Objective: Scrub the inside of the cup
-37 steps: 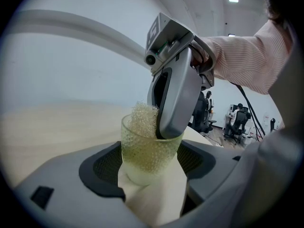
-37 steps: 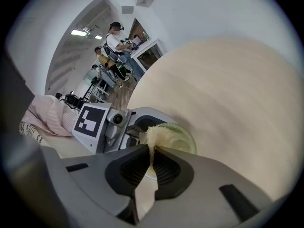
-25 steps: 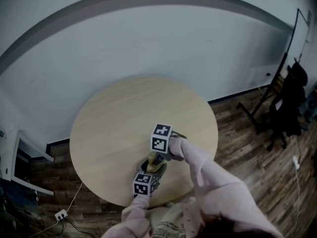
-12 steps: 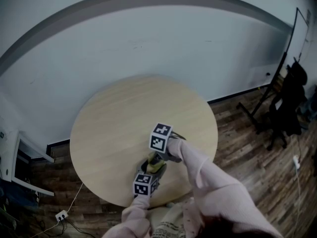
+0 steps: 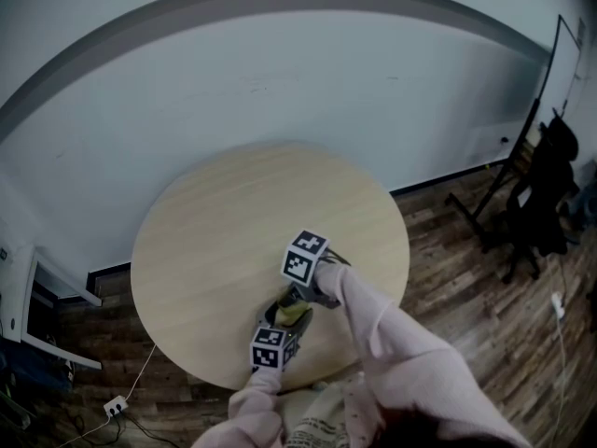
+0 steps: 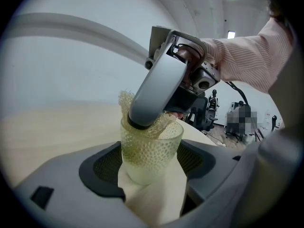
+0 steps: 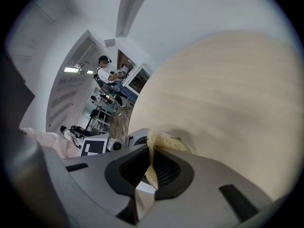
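— Room and surface first, please.
— Pale plain wall, wood-plank floor (image 5: 457, 241), round table (image 5: 224, 231) with a light wood-grain top. Both grippers are over its near edge.
— Left gripper (image 6: 152, 175)?
— Grey moulded body, dark ribbed pads. Its jaws are clamped on the cup (image 6: 152, 151), which stands upright between them, gripped at the lower wall. The cup is translucent with a yellow-green cast, and its surface is dimpled all over like bubbles.
— Right gripper (image 7: 151, 158)?
— Above the left one, tilted, tip down inside the cup mouth. Its jaws are pressed together on a thin yellowish mesh scrubber (image 7: 164, 140). The net bunches out past the tips and over the cup rim.
— Markings?
— Only print: black-and-white square patterns on the marker cubes (image 5: 304, 258).
— Obscured items?
— The left jaws hide the cup base, so I cannot tell whether it touches the table. The scrubber's lower part is lost inside the cup. A pink ribbed sleeve (image 5: 392, 334) covers the arm behind the right gripper. Background furniture in the right gripper view is too small to identify.
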The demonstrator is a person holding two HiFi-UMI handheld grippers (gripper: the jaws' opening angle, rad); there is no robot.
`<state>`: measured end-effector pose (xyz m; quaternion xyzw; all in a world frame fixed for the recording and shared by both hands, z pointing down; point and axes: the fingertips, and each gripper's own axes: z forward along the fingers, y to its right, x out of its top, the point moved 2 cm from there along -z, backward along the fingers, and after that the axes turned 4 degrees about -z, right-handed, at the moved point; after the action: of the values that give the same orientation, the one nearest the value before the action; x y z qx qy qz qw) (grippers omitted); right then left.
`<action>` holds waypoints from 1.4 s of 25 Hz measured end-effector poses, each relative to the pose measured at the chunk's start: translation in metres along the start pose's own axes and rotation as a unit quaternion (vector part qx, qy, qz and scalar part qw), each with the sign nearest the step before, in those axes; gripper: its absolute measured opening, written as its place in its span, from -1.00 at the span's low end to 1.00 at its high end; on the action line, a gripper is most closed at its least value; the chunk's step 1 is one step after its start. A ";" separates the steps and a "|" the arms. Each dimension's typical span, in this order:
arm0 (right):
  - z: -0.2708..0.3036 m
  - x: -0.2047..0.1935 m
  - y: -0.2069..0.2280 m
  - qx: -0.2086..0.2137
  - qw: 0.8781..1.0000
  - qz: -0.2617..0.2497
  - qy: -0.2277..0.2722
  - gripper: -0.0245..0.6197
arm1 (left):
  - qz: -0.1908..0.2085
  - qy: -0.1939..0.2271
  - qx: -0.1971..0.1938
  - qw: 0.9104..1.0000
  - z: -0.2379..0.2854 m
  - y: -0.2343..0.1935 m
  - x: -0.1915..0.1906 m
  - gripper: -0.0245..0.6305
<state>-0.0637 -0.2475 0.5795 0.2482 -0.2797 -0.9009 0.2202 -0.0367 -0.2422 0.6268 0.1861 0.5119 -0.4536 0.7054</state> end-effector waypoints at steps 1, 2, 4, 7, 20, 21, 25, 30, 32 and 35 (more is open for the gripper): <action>-0.001 0.001 0.001 -0.001 1.000 0.005 0.005 -0.83 | 0.000 0.000 0.000 1.000 0.000 0.000 0.000 0.17; -0.002 0.001 0.002 -0.003 1.000 0.010 0.010 -0.83 | 0.000 0.000 0.001 1.000 0.000 0.000 0.000 0.17; -0.003 0.001 0.005 -0.007 1.000 0.021 0.020 -0.83 | 0.001 0.002 0.001 1.000 0.001 0.000 0.000 0.17; -0.005 0.002 0.008 -0.012 0.999 0.035 0.032 -0.83 | 0.001 0.005 0.001 1.000 0.002 0.000 0.000 0.17; -0.013 0.002 0.016 -0.022 0.992 0.089 0.089 -0.83 | 0.000 0.006 0.006 1.000 0.002 0.000 0.002 0.17; -0.014 0.001 0.017 -0.021 0.991 0.093 0.095 -0.83 | 0.000 0.006 0.006 1.000 0.002 0.000 0.002 0.17; -0.017 0.000 0.018 -0.012 0.987 0.109 0.115 -0.83 | 0.001 0.005 0.009 1.000 0.002 -0.001 0.001 0.17; -0.019 -0.005 0.015 -0.010 0.989 0.099 0.112 -0.83 | -0.001 0.000 0.010 1.000 0.002 0.000 -0.002 0.16; -0.020 -0.006 0.014 -0.010 0.990 0.086 0.108 -0.83 | -0.001 0.002 0.010 1.000 0.003 0.000 0.000 0.16; -0.022 -0.008 0.009 -0.013 0.994 0.056 0.097 -0.83 | -0.002 0.003 0.008 1.000 0.003 0.002 0.001 0.16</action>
<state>-0.0426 -0.2590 0.5719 0.3157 -0.2591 -0.8623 0.2995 -0.0329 -0.2442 0.6264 0.1920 0.5104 -0.4590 0.7014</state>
